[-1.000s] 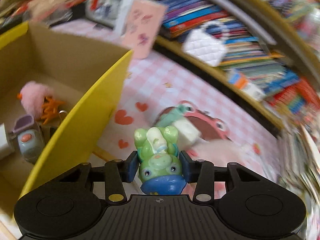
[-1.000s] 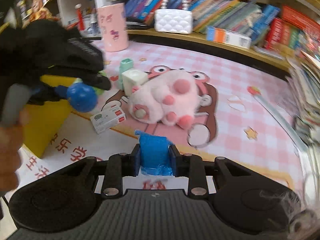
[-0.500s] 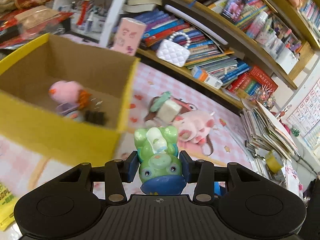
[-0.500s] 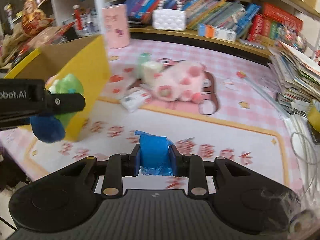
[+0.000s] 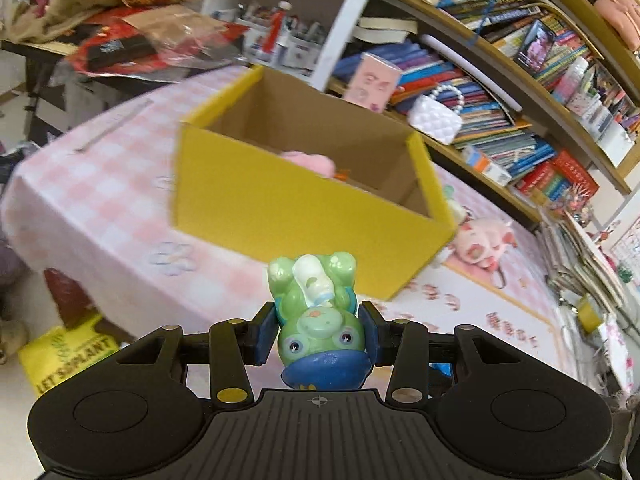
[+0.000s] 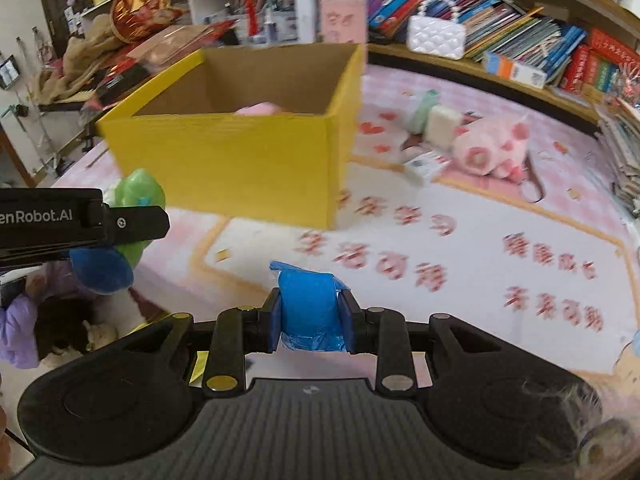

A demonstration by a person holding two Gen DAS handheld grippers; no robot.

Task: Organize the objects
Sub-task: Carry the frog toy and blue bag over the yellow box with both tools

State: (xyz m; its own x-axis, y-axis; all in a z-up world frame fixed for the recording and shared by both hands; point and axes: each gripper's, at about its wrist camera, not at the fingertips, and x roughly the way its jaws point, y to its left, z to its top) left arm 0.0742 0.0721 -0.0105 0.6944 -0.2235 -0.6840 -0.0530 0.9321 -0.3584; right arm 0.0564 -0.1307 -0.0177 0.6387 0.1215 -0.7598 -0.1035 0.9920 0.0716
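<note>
My left gripper (image 5: 318, 330) is shut on a green frog toy (image 5: 316, 312) with a blue hat, held head toward the camera. My right gripper (image 6: 308, 316) is shut on a blue tape-wrapped object (image 6: 308, 308). Both hang in front of the table's near edge, well short of the yellow cardboard box (image 5: 280, 208) (image 6: 240, 160). A pink fluffy toy (image 5: 310, 162) (image 6: 258, 110) shows inside the box. In the right wrist view the left gripper (image 6: 138, 216) with the frog toy (image 6: 138, 196) appears at the left edge.
On the pink tablecloth (image 6: 480, 248) right of the box lie a pink plush pig (image 6: 492, 148), a white block (image 6: 442, 122), a green item (image 6: 424, 110) and a small carton (image 6: 422, 162). Bookshelves (image 5: 500, 92) run behind. A cluttered side table (image 5: 140, 44) stands at the left; a yellow bag (image 5: 68, 356) lies on the floor.
Both grippers have pulled back from the box and the table, keeping hold of the frog toy and the blue object. The box now looks farther away and its near yellow wall fills the view.
</note>
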